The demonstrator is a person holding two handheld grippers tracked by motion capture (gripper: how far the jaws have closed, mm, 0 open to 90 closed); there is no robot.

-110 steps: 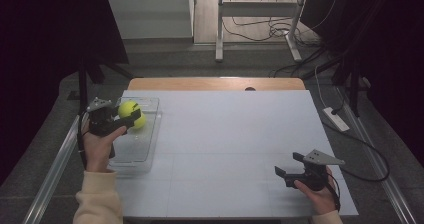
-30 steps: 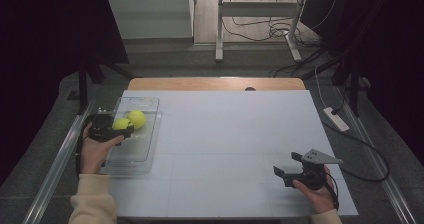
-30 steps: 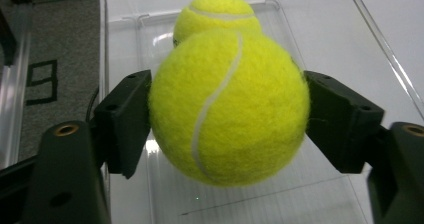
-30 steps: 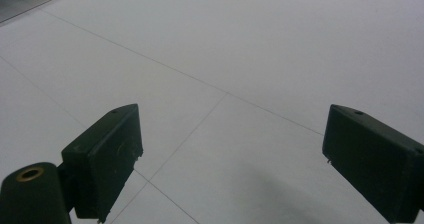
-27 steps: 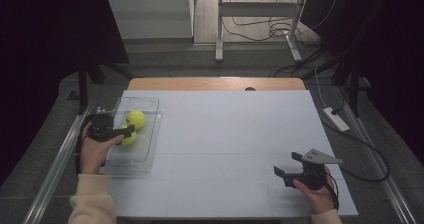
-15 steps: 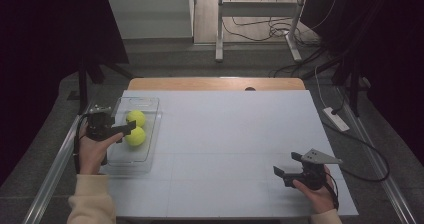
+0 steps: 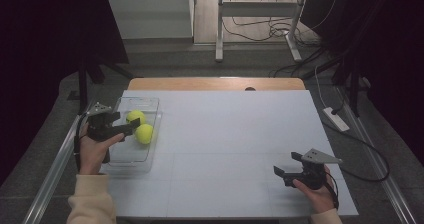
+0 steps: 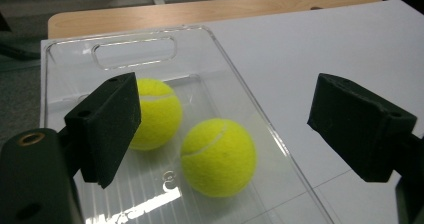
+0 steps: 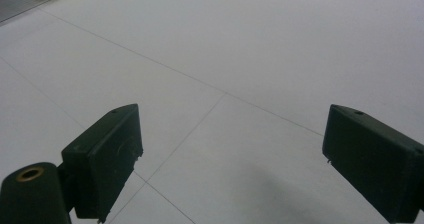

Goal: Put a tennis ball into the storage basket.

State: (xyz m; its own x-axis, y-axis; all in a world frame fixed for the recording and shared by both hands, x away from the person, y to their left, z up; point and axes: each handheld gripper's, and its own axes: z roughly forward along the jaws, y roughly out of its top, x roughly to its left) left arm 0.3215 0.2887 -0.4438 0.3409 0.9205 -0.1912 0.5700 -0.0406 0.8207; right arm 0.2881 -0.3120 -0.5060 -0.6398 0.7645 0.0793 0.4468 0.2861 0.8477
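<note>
The left gripper (image 7: 131, 126) hangs over the near left part of a clear plastic tray (image 7: 131, 156) that sits at the left edge of the white desk (image 7: 235, 134). Its jaws have just been opening and now stand released and wide apart, pressing on nothing. In the left gripper view (image 8: 222, 134) two yellow-green tennis balls lie inside the tray (image 8: 260, 119): the nearer ball (image 8: 218, 156) rests on the tray floor, below and ahead of the gap between the jaws and clear of both pads, and the farther ball (image 8: 159, 111) lies just beside it, towards the tray's handle slot, partly hidden behind the left-hand pad. From the high view the nearer ball (image 7: 144, 133) and the farther ball (image 7: 135, 117) lie close together in the middle of the tray, near its right wall, with the gripper's tips just to their left. The person's left hand (image 7: 92, 151) holds this gripper from the tray's left side, a cream sleeve (image 7: 92, 204) behind it. The right gripper (image 7: 280, 174) lies low over the near right part of the desk, well apart from the tray, in the right hand (image 7: 317, 191). In the right gripper view (image 9: 230, 159) its jaws stand released, wide apart, with bare white desk (image 9: 260, 59) between them.
</note>
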